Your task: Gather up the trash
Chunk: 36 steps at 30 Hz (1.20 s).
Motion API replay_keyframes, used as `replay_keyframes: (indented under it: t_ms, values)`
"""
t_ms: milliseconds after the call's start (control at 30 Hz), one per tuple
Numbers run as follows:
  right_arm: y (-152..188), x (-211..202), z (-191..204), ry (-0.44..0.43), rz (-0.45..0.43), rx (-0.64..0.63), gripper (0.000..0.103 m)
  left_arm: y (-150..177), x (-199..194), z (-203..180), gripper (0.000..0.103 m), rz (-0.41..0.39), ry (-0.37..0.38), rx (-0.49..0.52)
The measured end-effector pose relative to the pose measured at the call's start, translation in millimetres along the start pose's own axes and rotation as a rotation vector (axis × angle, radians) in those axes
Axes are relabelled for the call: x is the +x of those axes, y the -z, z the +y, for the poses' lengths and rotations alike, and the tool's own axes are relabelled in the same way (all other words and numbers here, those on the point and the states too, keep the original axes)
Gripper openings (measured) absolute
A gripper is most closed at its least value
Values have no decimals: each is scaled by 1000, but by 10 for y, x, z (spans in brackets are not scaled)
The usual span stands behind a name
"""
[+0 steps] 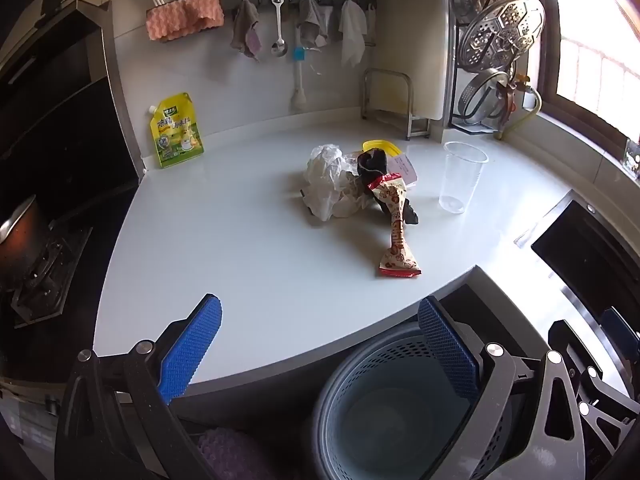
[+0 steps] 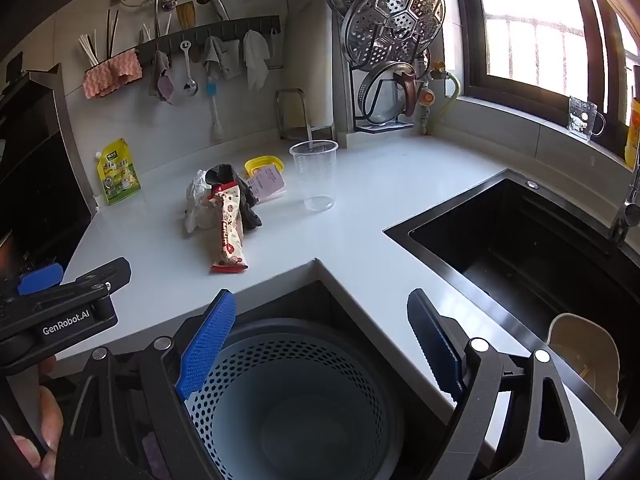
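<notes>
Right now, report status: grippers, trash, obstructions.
Left gripper and right gripper open, empty. Trash pile untouched on counter; bin below. Clear cup stands beside pile.

Both wrist views look obliquely down over the countertop (image 1: 240,248) edge; the central trash pile (image 1: 332,184) and the bin (image 2: 288,392) at lower frame appear in both.

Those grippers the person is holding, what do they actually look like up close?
Each one, the left gripper and right gripper, is a black frame of angular linked bars joined by round silver pins. Its two fingers carry bright blue pads with a bumpy, dotted texture. White "GenRobot.AI" lettering marks the left one's side.
</notes>
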State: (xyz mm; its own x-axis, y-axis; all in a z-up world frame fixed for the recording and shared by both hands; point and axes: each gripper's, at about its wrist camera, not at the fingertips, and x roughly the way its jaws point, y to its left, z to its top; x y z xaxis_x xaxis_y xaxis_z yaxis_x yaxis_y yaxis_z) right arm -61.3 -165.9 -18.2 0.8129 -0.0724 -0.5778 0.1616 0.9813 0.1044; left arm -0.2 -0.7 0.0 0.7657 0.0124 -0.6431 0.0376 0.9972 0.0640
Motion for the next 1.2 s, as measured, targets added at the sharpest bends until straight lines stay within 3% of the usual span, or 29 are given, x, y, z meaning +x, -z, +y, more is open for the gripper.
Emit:
replay_keyframes:
  t_ms: [1200]
  values:
    - [-8,-60,-25,14,-3,3,84,35,-44,-38,97,-4,22,3]
